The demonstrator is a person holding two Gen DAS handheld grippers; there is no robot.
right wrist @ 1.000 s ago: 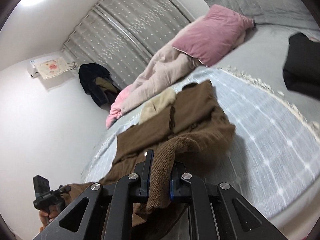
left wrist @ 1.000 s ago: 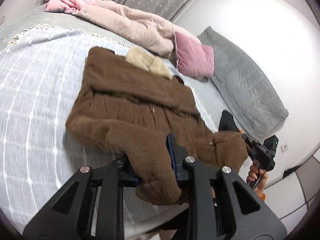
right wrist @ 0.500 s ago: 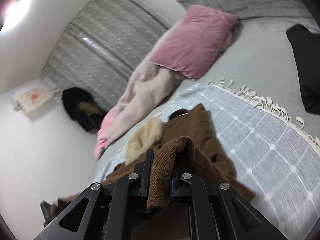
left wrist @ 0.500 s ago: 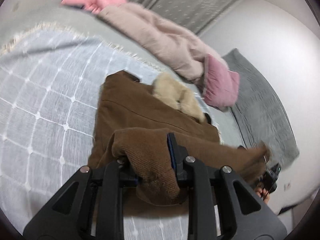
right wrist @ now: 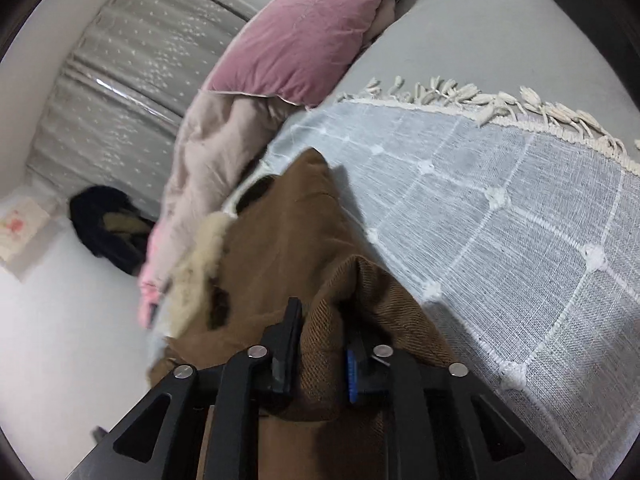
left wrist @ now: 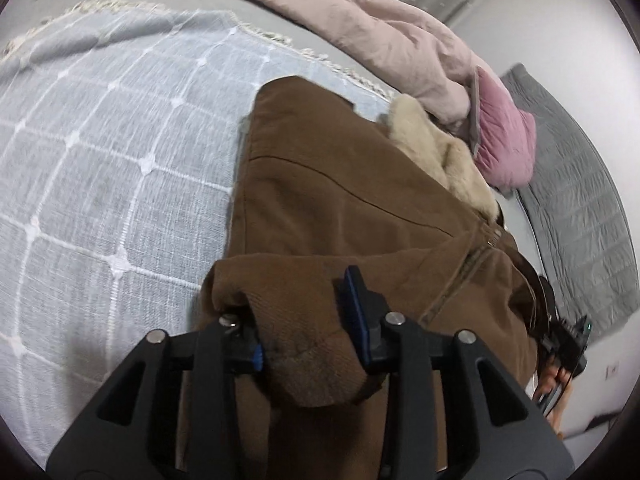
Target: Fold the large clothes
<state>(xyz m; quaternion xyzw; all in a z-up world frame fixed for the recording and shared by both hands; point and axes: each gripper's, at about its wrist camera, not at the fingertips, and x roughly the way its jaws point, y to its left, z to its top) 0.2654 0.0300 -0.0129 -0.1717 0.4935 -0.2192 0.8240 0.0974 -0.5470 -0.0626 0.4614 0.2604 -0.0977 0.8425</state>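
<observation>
A brown coat [left wrist: 340, 200] with a cream fur collar [left wrist: 436, 148] lies on a pale blue checked blanket [left wrist: 100, 160], its lower part folded up over its body. My left gripper [left wrist: 304, 320] has a thick roll of the coat's hem between its jaws, which are opening. In the right wrist view the coat [right wrist: 280, 248] and collar [right wrist: 200, 256] lie ahead on the blanket [right wrist: 500, 220]. My right gripper [right wrist: 320, 344] also has a brown fold between its opening jaws. The pads look slack on the cloth.
A pink pillow [left wrist: 504, 140] and a pale pink duvet [left wrist: 360, 20] lie just beyond the collar, with a grey pillow [left wrist: 580, 200] to the right. A hand holds the other gripper [left wrist: 568, 340] at the coat's right edge. Dark clothes [right wrist: 108, 232] hang by the curtain.
Both grippers carried the coat's lower edge forward and down over its body towards the collar. Their jaws have since spread wider around the cloth.
</observation>
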